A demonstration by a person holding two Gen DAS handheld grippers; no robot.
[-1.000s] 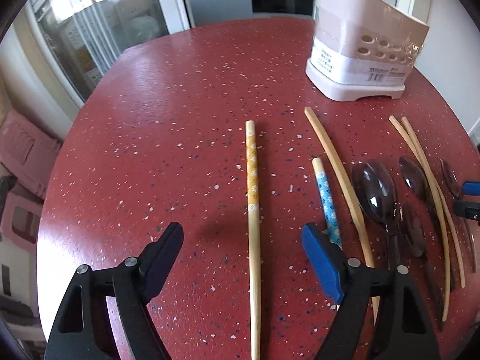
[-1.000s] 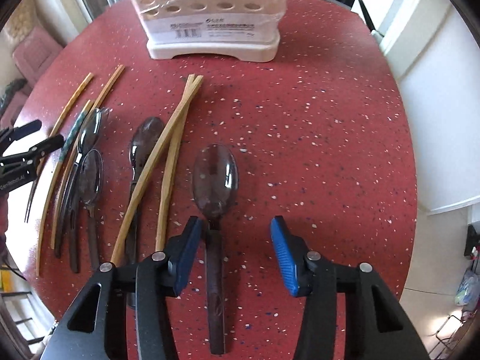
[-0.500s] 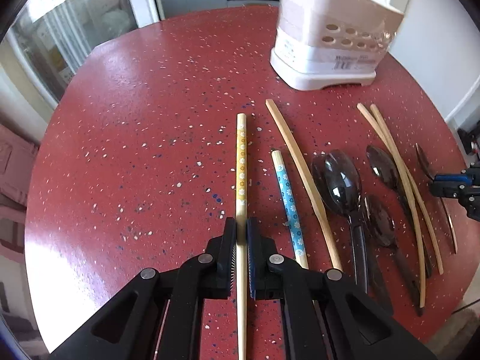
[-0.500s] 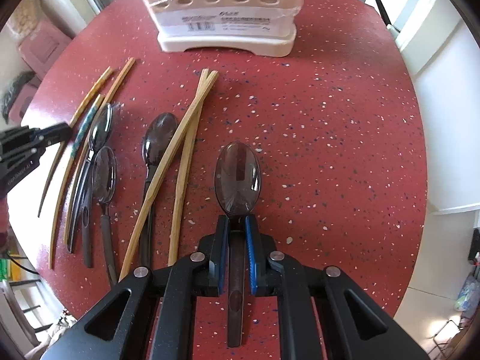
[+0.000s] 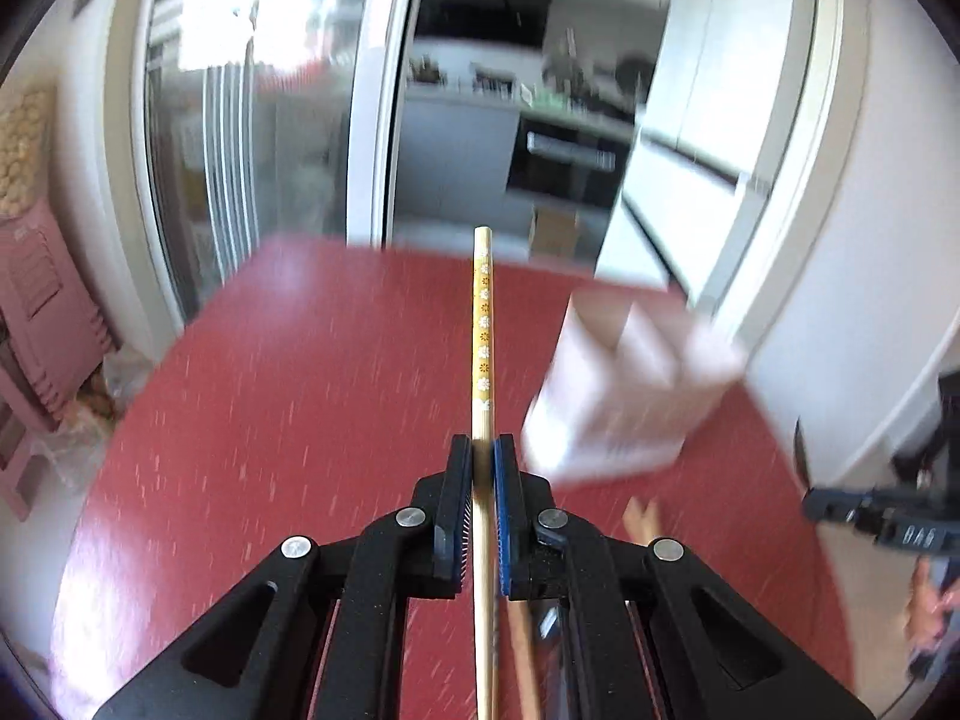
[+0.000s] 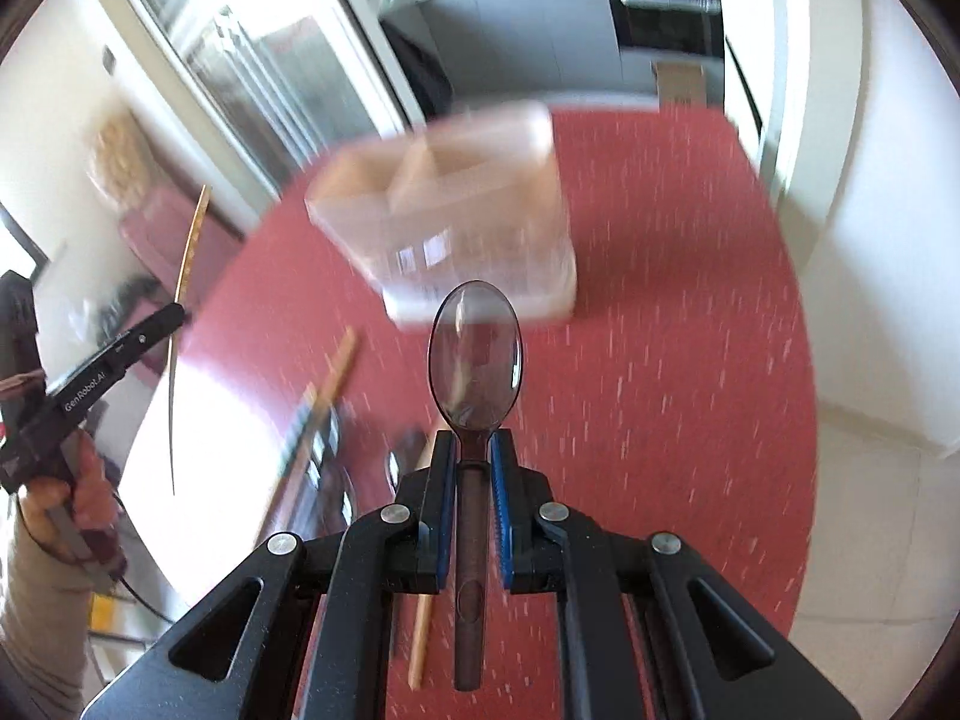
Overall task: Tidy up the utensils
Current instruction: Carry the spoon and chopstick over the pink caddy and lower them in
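My left gripper (image 5: 478, 462) has just closed on the yellow chopstick (image 5: 483, 324), my right gripper (image 6: 467, 468) on the dark spoon (image 6: 474, 354); both are now lifted off the red counter (image 6: 660, 360), ready for the holder (image 6: 456, 228).

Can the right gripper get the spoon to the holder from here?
Probably yes: right gripper grips the spoon, lifted, and nothing stands between it and the holder ahead, whose top looks open.
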